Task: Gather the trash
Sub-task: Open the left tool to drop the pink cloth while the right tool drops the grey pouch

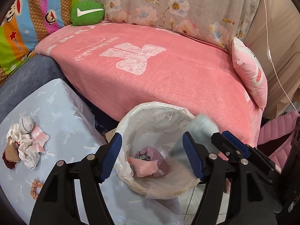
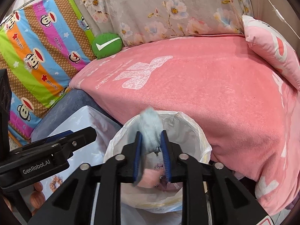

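One fluffy blue cloth (image 2: 151,129) sits pinched between the narrow-set jaws of the right gripper (image 2: 151,150), directly above the lined bin (image 2: 203,140). Just left of it, the left gripper (image 1: 152,156) hangs wide apart and empty over the same bin. Judging by this, the drop comes next: spread the jaws fully so the fuzz doesn't cling. More scraps (image 1: 26,140) wait on the table (image 1: 61,103), left of the left gripper.

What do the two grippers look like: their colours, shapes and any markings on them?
Both are alike. The left gripper and the right gripper have matte black plastic frames with angular, triangular cut-outs and round silver pivot pins. Each finger carries a ribbed blue pad. The left gripper's side, seen from the right wrist, bears white lettering "GenRobot.AI". No cables or sleeves are visible.
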Tool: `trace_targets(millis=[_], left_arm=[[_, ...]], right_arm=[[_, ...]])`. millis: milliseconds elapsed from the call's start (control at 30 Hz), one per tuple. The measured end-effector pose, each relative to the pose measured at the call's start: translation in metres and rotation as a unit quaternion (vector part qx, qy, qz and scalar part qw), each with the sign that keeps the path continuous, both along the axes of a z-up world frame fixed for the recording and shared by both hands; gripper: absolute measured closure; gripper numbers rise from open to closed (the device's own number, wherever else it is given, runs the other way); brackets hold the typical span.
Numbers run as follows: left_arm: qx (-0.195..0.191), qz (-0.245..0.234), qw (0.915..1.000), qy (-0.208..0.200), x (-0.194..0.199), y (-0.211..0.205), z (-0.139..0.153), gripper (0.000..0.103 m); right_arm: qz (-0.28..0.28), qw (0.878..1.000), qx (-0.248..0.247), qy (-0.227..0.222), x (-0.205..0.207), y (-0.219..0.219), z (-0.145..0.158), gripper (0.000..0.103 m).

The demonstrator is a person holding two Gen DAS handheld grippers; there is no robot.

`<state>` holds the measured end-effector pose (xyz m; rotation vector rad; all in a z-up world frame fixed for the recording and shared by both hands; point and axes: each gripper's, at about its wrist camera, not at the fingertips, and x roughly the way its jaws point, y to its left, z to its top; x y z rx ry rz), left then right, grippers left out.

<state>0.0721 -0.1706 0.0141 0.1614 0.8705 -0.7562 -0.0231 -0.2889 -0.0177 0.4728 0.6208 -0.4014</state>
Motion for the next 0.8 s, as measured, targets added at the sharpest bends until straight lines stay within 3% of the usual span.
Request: trace_targets(millis=[67, 333, 800], left_arm=[[-0.001, 0.004, 1.0000, 0.000, 0.002, 0.001, 0.000, 0.039], [-0.002, 0.018, 0.9998, -0.004, 0.005, 0.012, 0.000, 0.039], [-0.011, 0.064, 0.9979, 0.000, 0.015, 0.059, -0.003, 0.039]], right_arm=[[-0.001, 1.000, -0.001, -0.003, 0.000, 0.000, 0.001, 0.068], [0.007, 1.000, -0.006, -0.009, 0.001, 0.007, 0.008, 0.061], [0.053, 0.998, -0.017, -0.010, 0.015, 0.049, 0.019, 0.059]])
